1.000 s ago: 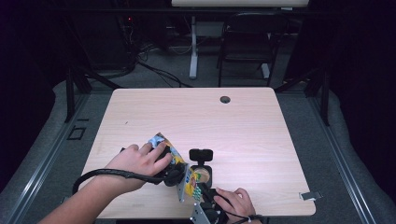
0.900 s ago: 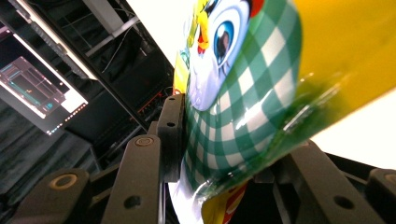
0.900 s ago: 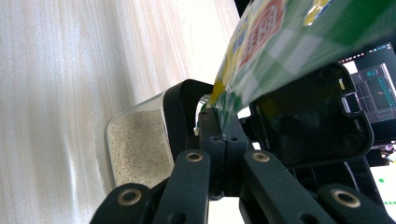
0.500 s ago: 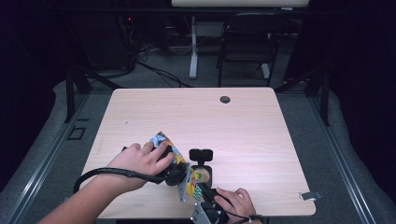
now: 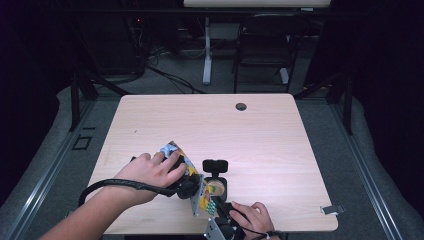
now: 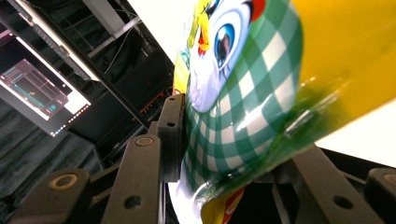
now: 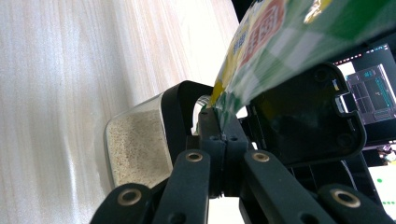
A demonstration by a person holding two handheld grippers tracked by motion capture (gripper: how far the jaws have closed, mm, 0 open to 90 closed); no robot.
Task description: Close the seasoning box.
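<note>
- Left gripper [image 5: 192,187]: near the front edge of the table [image 5: 260,135], under the person's left hand [image 5: 152,172]; jaws pinching the bulging middle of the snack bag [image 6: 243,107], pads pressed on the green-check print.
- Right gripper [image 7: 219,135]: just right of the left gripper, at the table's front edge, held by the right hand [image 5: 252,217]; jaws pressed together on the bag's lower corner.
- Snack bag [image 5: 202,192]: yellow, cartoon print, stretched between both grippers, raised off the table, one end poking out beyond the left hand.
- Clear container [image 7: 137,149]: just beyond the right gripper's jaws, under the bag, part-filled with pale granules; black lid [image 5: 215,165] flipped up behind it.
- Cable hole [image 5: 241,106]: well apart, at the table's far edge.
- Chair [image 5: 262,52]: on the floor beyond the table.
</note>
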